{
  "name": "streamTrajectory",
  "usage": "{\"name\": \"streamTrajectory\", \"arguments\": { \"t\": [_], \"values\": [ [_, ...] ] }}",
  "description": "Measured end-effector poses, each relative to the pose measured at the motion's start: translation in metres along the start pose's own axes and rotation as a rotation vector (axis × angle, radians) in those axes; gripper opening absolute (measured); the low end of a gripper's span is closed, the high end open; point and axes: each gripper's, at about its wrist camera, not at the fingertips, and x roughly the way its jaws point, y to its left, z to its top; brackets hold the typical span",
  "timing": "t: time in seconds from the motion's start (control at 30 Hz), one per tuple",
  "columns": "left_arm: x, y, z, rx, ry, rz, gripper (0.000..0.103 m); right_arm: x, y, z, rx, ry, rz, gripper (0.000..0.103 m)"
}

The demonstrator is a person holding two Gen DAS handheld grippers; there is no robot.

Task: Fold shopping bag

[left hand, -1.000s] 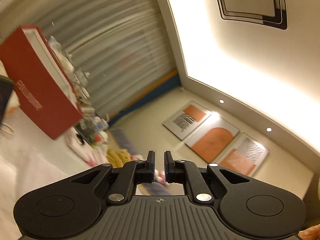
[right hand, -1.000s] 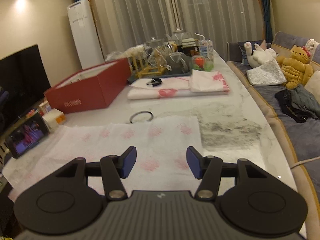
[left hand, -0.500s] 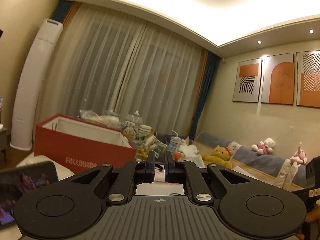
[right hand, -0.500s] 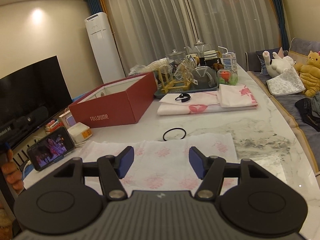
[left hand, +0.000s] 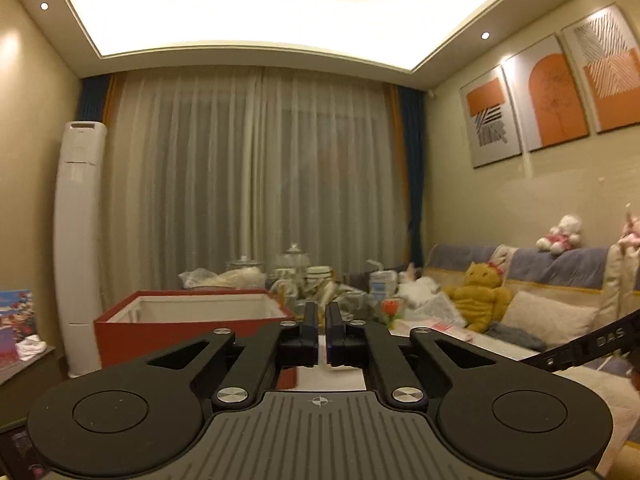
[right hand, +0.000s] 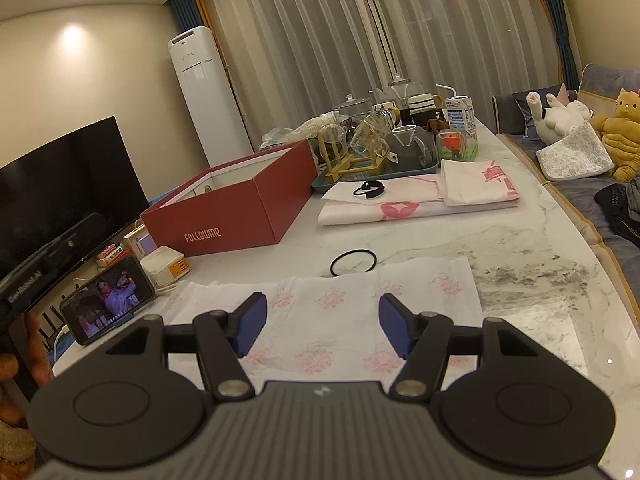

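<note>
The shopping bag, thin white with pink prints, lies spread flat on the marble table in the right wrist view. My right gripper hovers over its near part, open, blue pads wide apart and nothing between them. My left gripper points level across the room towards the curtains. Its jaws are opening from a narrow slit and hold nothing. The bag is hidden below the gripper body in the left wrist view.
A red open box stands behind the bag on the left, and a black hair tie lies at the bag's far edge. Folded pink-and-white bags and a tray of glassware sit farther back. A propped phone is at the left edge, a sofa on the right.
The left wrist view has rolled upright, swinging from the ceiling to a level look over the red box. The right view has tipped up a little, and its pads stand slightly wider.
</note>
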Motion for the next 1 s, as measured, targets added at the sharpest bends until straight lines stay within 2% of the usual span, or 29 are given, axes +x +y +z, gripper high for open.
{"name": "streamTrajectory", "arguments": {
  "t": [0.03,0.07,0.1,0.2,0.3,0.4,0.47,0.57,0.6,0.67,0.7,0.73,0.77,0.8,0.83,0.93,1.0],
  "values": [
    [0.002,0.0,-0.001,0.015,-0.01,0.027,0.069,0.0,0.0,0.0,0.0,0.001,0.0,0.062],
    [0.003,-0.003,0.001,0.017,-0.012,0.041,0.099,0.001,0.0,-0.001,0.002,0.002,0.0,0.062],
    [0.003,-0.004,0.002,0.019,-0.02,0.049,0.103,0.001,0.0,-0.001,0.003,0.003,0.0,0.063],
    [0.004,-0.009,0.005,0.05,-0.032,0.069,0.103,0.001,-0.001,-0.001,0.006,0.006,0.001,0.063],
    [0.008,-0.004,0.007,0.016,0.007,0.086,0.103,0.0,-0.002,-0.001,0.013,0.004,0.002,0.063],
    [0.021,0.013,0.003,-0.098,0.16,0.052,0.103,0.0,-0.003,-0.001,0.015,0.0,0.001,0.063],
    [0.039,0.023,-0.009,-0.162,0.323,-0.015,0.103,0.0,-0.004,-0.001,0.014,0.0,-0.003,0.063],
    [0.054,0.039,-0.029,-0.298,0.509,0.007,0.103,0.002,-0.007,-0.003,0.026,0.006,-0.01,0.064],
    [0.056,0.044,-0.035,-0.324,0.532,0.004,0.102,0.002,-0.008,-0.004,0.03,0.007,-0.01,0.064],
    [0.059,0.051,-0.043,-0.34,0.549,-0.013,0.092,0.002,-0.01,-0.005,0.033,0.009,-0.011,0.064],
    [0.062,0.05,-0.047,-0.329,0.565,-0.018,0.072,0.002,-0.01,-0.005,0.034,0.01,-0.013,0.064],
    [0.065,0.05,-0.051,-0.31,0.578,-0.014,0.044,0.001,-0.011,-0.006,0.035,0.01,-0.015,0.064],
    [0.069,0.05,-0.058,-0.289,0.596,-0.01,0.035,0.001,-0.012,-0.006,0.036,0.01,-0.017,0.064],
    [0.076,0.048,-0.062,-0.276,0.616,-0.016,0.017,0.0,-0.014,-0.007,0.04,0.008,-0.018,0.064],
    [0.077,0.048,-0.066,-0.272,0.622,-0.019,0.007,-0.001,-0.015,-0.007,0.044,0.005,-0.019,0.064],
    [0.074,0.044,-0.061,-0.255,0.586,-0.028,0.005,-0.005,-0.019,-0.007,0.055,-0.009,-0.023,0.064],
    [0.068,0.039,-0.048,-0.24,0.505,-0.04,0.005,-0.008,-0.021,-0.007,0.059,-0.015,-0.027,0.064]
  ]
}}
